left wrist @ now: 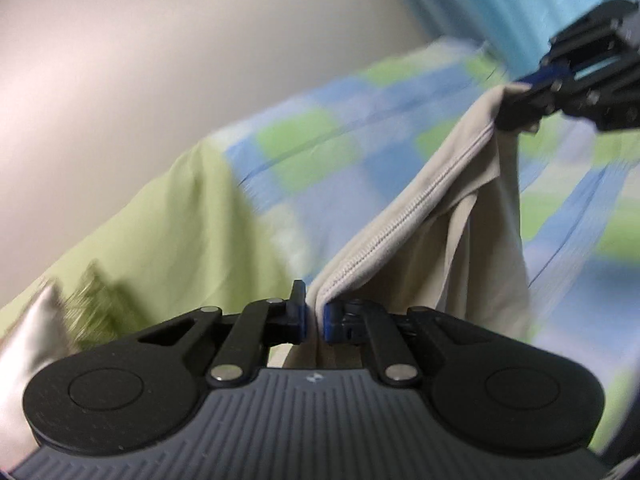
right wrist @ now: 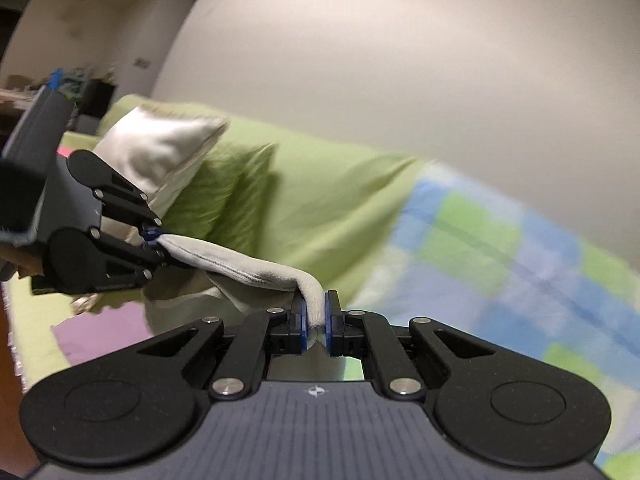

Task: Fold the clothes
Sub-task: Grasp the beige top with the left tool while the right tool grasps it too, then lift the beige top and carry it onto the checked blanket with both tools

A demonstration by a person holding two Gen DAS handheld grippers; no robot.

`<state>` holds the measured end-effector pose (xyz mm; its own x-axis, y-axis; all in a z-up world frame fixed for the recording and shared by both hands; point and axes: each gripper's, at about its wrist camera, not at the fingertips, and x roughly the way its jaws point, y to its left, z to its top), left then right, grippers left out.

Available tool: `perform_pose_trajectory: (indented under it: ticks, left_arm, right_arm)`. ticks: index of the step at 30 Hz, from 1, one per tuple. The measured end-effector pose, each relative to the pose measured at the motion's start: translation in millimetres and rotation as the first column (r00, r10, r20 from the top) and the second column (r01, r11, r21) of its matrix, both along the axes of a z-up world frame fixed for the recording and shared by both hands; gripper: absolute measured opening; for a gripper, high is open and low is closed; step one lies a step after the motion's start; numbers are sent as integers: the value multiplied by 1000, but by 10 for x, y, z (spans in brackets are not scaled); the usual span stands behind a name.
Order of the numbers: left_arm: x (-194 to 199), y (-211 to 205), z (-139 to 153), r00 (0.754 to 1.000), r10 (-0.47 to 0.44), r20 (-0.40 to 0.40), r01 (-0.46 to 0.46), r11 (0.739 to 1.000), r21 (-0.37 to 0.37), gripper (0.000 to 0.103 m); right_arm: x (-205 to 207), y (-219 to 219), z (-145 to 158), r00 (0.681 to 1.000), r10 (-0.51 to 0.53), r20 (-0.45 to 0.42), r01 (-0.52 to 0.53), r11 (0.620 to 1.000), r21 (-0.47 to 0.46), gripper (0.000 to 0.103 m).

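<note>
Between both grippers: beige garment.

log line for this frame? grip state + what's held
left gripper: jaws shut on beige garment hem | right gripper: jaws shut on same hem | garment hangs between them above bed | phase: lift

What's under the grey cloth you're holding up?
Under the grey cloth, held by both the left gripper and right gripper, lies a checked blanket. The part right beneath is hidden.
</note>
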<state>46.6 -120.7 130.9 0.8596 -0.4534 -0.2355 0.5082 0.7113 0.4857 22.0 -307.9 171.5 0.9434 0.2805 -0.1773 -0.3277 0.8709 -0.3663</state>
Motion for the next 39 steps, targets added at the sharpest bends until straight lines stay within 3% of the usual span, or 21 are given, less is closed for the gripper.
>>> perform_pose_trajectory:
  ticks: [3, 5, 8, 11, 14, 18, 20, 21, 22, 24, 26, 27, 29, 31, 33, 35, 37, 39]
  left_arm:
    - [-313, -275, 214, 990, -125, -62, 120, 990, -70, 7]
    - [-508, -447, 287, 967, -217, -130, 200, 971, -133, 7]
    - [-711, -692, 312, 907, -348, -238, 295, 927, -231, 7]
    - [-656, -931, 148, 840, -411, -354, 313, 901, -301, 8]
    - [-405, -1193, -209, 773, -425, -472, 281, 895, -346, 9]
    - [281, -1514, -951, 741, -304, -599, 173, 948, -268, 13]
    - [581, -1628, -1326, 742, -221, -633, 130, 974, -188, 14]
    - [652, -1630, -1433, 755, -194, -626, 123, 980, -155, 14]
    - [718, -1629, -1535, 769, -169, -617, 117, 985, -124, 14]
    - [772, -1625, -1692, 802, -143, -580, 128, 989, -67, 19]
    - [782, -1605, -1734, 834, -174, -524, 193, 981, -19, 22]
    - [729, -1623, -1770, 841, -222, -493, 258, 966, 5, 23]
    - [574, -1693, -1846, 832, -325, -450, 390, 919, 57, 27]
    - [362, -1784, -1979, 807, -426, -408, 518, 843, 145, 32]
    - [162, -1885, -2122, 771, -513, -377, 617, 750, 240, 35]
    - [-8, -1971, -2276, 747, -563, -354, 664, 663, 346, 40]
    - [8, -2038, -2396, 741, -590, -320, 668, 606, 432, 41]
    - [49, -2054, -2425, 734, -612, -292, 668, 578, 468, 46]
  right_arm:
    - [-405, -346, 266, 996, -73, 57, 73, 997, -2, 7]
    - [-690, -587, 443, 989, -121, 89, 122, 992, -8, 7]
    - [-1064, -897, 649, 975, -187, 121, 192, 981, -31, 7]
    - [-1280, -1118, 794, 962, -237, 133, 249, 965, -84, 7]
    - [-1021, -1282, 755, 966, -237, 103, 251, 955, -158, 8]
    - [-85, -1486, 425, 976, -213, -36, 201, 956, -214, 8]
    - [473, -1588, 85, 970, -211, -119, 180, 957, -226, 11]
    - [752, -1639, -87, 965, -209, -160, 169, 958, -232, 16]
    - [1030, -1720, -242, 951, -237, -200, 186, 952, -243, 29]
    - [1238, -1937, -460, 928, -284, -243, 238, 950, -201, 30]
    - [1161, -2173, -577, 918, -275, -284, 257, 961, -100, 30]
    - [1053, -2249, -657, 914, -287, -288, 272, 958, -90, 30]
    - [847, -2338, -823, 904, -303, -300, 294, 953, -78, 30]
    - [504, -2321, -999, 900, -289, -325, 287, 956, -57, 30]
    - [120, -2226, -1183, 899, -257, -355, 249, 966, -69, 30]
    - [-261, -2084, -1373, 897, -240, -372, 203, 970, -135, 30]
    - [-587, -1939, -1578, 896, -243, -372, 164, 959, -233, 30]
    - [-816, -1859, -1714, 895, -258, -364, 129, 931, -342, 30]
